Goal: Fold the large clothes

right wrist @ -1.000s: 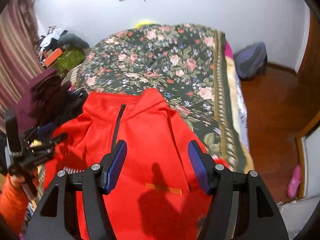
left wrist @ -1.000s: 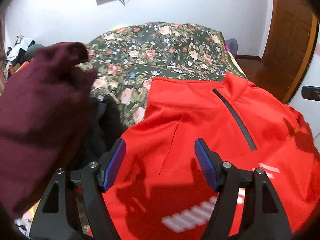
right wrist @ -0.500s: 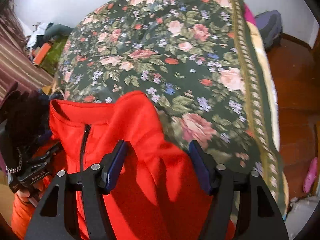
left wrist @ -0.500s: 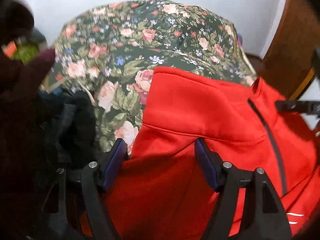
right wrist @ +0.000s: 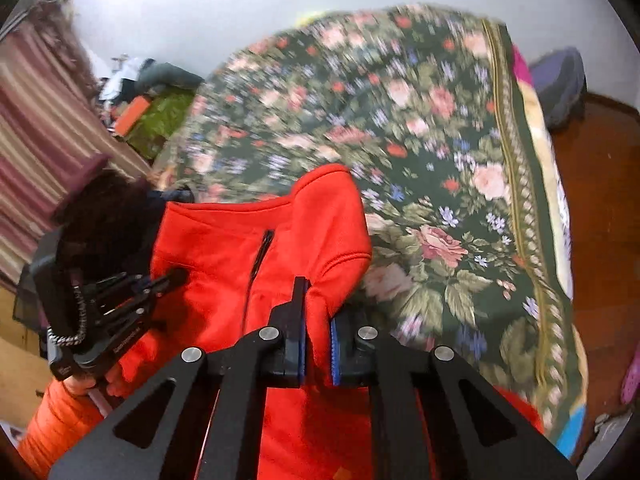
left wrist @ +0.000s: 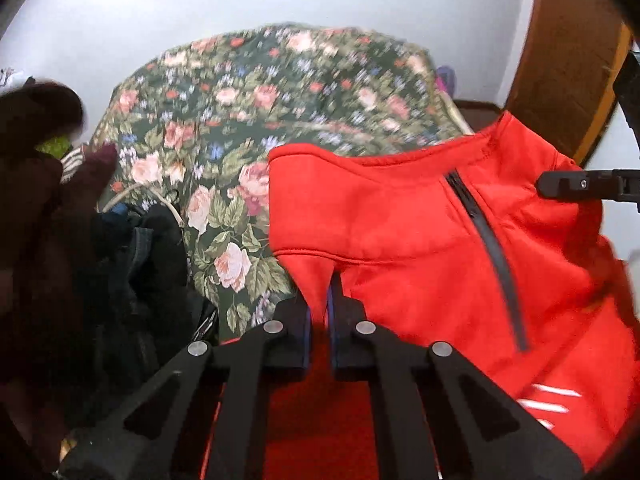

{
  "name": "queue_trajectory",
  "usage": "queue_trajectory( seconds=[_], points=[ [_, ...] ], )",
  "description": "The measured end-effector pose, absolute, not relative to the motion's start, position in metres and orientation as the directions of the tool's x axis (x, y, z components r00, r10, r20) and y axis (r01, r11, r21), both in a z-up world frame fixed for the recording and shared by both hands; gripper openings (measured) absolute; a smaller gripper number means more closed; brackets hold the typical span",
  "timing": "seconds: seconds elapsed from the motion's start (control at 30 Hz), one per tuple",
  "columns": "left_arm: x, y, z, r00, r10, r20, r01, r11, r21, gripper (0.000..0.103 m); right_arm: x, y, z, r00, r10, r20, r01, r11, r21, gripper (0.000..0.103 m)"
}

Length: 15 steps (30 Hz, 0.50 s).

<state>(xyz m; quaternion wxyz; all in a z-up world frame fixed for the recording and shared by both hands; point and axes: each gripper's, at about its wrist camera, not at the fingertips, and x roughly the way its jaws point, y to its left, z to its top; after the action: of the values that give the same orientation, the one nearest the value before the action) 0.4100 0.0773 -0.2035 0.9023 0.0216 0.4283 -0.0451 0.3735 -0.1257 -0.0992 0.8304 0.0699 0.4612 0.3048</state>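
A large red zip-neck top (left wrist: 400,248) lies on the near end of a bed with a floral cover (left wrist: 240,120). My left gripper (left wrist: 319,300) is shut on a pinch of red cloth just below the left shoulder seam. The right gripper (right wrist: 318,312) is shut on a fold of the same red top (right wrist: 248,264) at its other shoulder, beside the raised collar. Each gripper shows in the other's view: the right one (left wrist: 580,186) at the collar's far side, the left one (right wrist: 120,300) in a hand with an orange sleeve.
A heap of dark and maroon clothes (left wrist: 60,240) lies left of the red top. The floral cover (right wrist: 440,160) stretches beyond it to a white wall. A wooden door (left wrist: 568,60) and wooden floor (right wrist: 600,200) are on the right, with a grey bag (right wrist: 560,80).
Both grippers went from open above the red top to shut on its shoulders. Both views pulled back a little, and the cloth now rises in a pinch between each pair of pads.
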Motion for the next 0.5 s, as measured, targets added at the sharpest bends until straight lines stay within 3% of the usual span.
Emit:
queue_trajectory(
  seconds=[0.2, 0.5],
  points=[
    [0.338, 0.070, -0.144, 0.704, -0.101, -0.703, 0.148, 0.989, 0.006, 0.005, 0.291, -0.132, -0.051, 0.479, 0.563, -0.673, -0.532, 0.796, 0.288, 0.007],
    [0.238, 0.061, -0.127, 0.724, -0.112, -0.681, 0.194, 0.980, 0.046, 0.005, 0.197, -0.139, -0.068, 0.483, 0.538, -0.691, -0.560, 0.796, 0.230, 0.007]
  ],
)
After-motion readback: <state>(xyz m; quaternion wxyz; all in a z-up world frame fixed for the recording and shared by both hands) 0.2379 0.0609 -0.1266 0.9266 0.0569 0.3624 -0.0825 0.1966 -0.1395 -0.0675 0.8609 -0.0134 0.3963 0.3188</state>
